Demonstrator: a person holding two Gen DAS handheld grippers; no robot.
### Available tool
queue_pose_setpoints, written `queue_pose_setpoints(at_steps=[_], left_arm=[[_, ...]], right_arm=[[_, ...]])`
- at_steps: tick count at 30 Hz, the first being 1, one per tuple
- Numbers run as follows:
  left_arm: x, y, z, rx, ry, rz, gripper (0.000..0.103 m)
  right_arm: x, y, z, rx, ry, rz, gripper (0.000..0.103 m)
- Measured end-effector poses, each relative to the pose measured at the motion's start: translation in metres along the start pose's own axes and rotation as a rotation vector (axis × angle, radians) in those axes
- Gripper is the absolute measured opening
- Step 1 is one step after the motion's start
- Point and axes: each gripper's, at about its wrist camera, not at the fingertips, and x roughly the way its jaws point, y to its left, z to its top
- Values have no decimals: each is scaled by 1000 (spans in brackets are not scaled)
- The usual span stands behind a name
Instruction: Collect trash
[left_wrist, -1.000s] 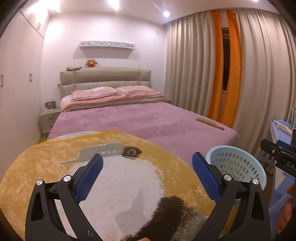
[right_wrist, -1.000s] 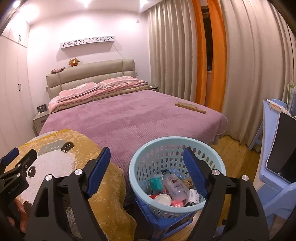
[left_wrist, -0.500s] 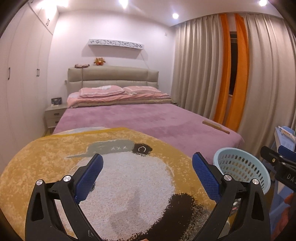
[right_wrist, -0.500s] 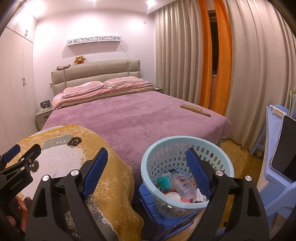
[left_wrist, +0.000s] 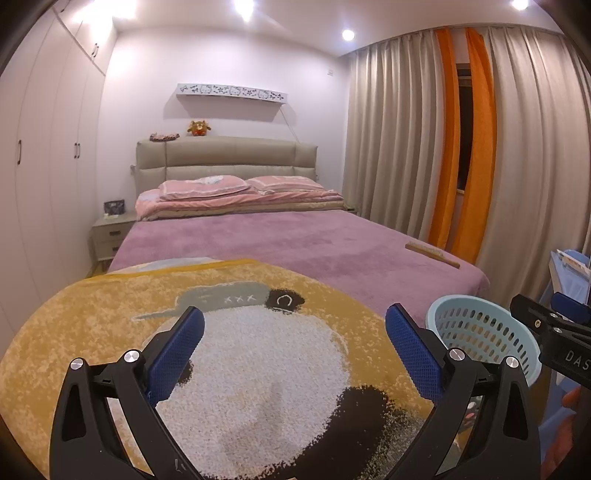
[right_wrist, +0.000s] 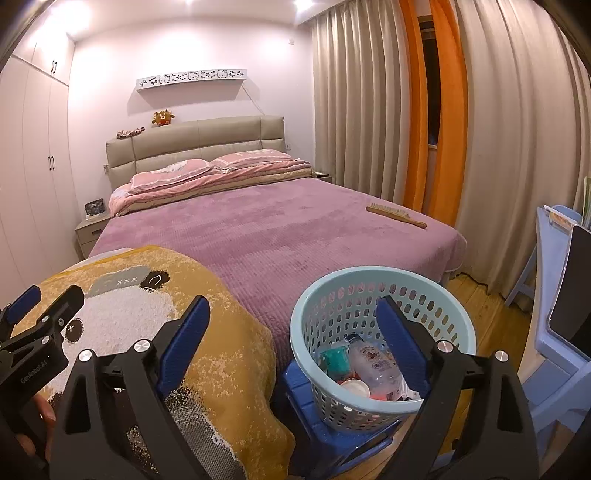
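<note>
A light blue plastic basket (right_wrist: 373, 280) stands on a blue stool (right_wrist: 295, 384) at the foot of the bed. It holds trash: a clear plastic bottle (right_wrist: 373, 363), a teal item (right_wrist: 334, 360) and a white lid (right_wrist: 355, 387). My right gripper (right_wrist: 293, 321) is open and empty, held above the basket's near rim. My left gripper (left_wrist: 295, 332) is open and empty over a round yellow panda rug (left_wrist: 110, 314). The basket also shows in the left wrist view (left_wrist: 476, 325) at the right.
A bed with a purple cover (right_wrist: 266, 229) fills the middle of the room, with a wooden brush (right_wrist: 395, 216) near its right edge. Curtains (right_wrist: 369, 110) hang at the right. A blue chair (right_wrist: 554, 332) stands at the far right, a wardrobe (left_wrist: 44, 166) at the left.
Both grippers have drawn back and risen a little, so the bed and the basket sit lower and further right in view. Both stay open and empty.
</note>
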Motion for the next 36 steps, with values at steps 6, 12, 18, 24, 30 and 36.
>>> queue_pose_setpoints(at_steps=[6,12,18,24,30,36], left_arm=[[-1,0,0,6,0,-4,96],[-1,-2,-1,13,3,-3,95],[0,-1,0,3,6,-9,96],[0,1,0,-1,5,-9,96],[0,1,0,0,6,-9,96],[0,1,0,0,6,-10,96]], right_arm=[[2,0,-1,12,8,1,90],[3,-2,-1,17,11,6,90],[3,0,-2,14,8,7,90],[2,0,-2,14,8,6,90],[3,2,-4,14,12,6,90],[3,3,-4,15,14,7,90]])
